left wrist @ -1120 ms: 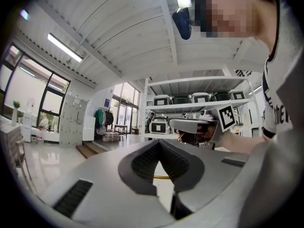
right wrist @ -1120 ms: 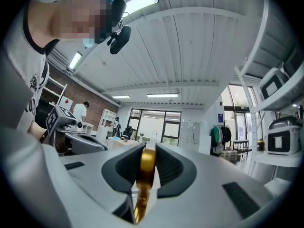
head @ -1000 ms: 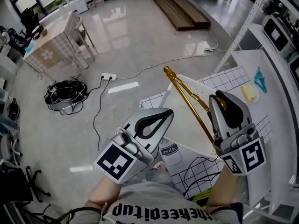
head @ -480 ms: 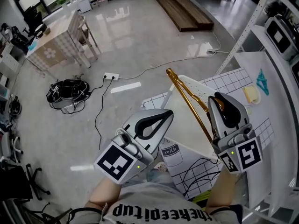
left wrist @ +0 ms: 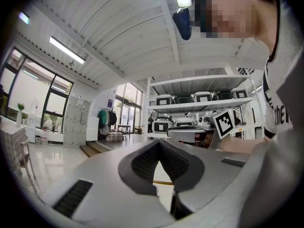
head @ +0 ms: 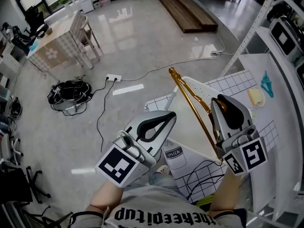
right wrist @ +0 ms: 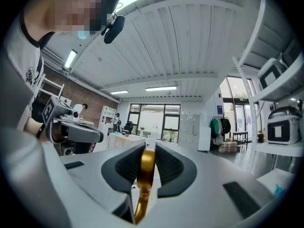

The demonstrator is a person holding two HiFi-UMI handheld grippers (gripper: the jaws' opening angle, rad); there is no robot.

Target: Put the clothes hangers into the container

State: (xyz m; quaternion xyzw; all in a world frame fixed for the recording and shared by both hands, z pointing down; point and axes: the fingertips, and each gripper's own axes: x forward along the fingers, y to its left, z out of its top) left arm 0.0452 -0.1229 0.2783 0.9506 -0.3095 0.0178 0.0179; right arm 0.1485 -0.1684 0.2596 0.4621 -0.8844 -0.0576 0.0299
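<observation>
A gold metal clothes hanger point(head: 192, 110) hangs tilted in the air, its long bar running from upper left to lower right. Its hook point(right wrist: 146, 172) sits between the pads of my right gripper point(head: 222, 100), whose jaws are opening while still touching the hook on both sides. Below the hanger lies a white container point(head: 190, 172) printed with a black grid and a "milk" drawing. My left gripper point(head: 167, 116) hovers to the left of the hanger, shut with nothing in it. The left gripper view shows its pads point(left wrist: 176, 164) meeting at the tip.
On the right, a white shelf rack point(head: 280, 127) holds a teal clip point(head: 265, 82) and a pale yellow item point(head: 254, 95). On the grey floor are a cable bundle point(head: 69, 95), a power strip point(head: 113, 78), a checked-cloth table point(head: 54, 49) and a wooden platform point(head: 187, 11).
The view has shifted slightly. Both grippers and the hanger keep their places relative to each other.
</observation>
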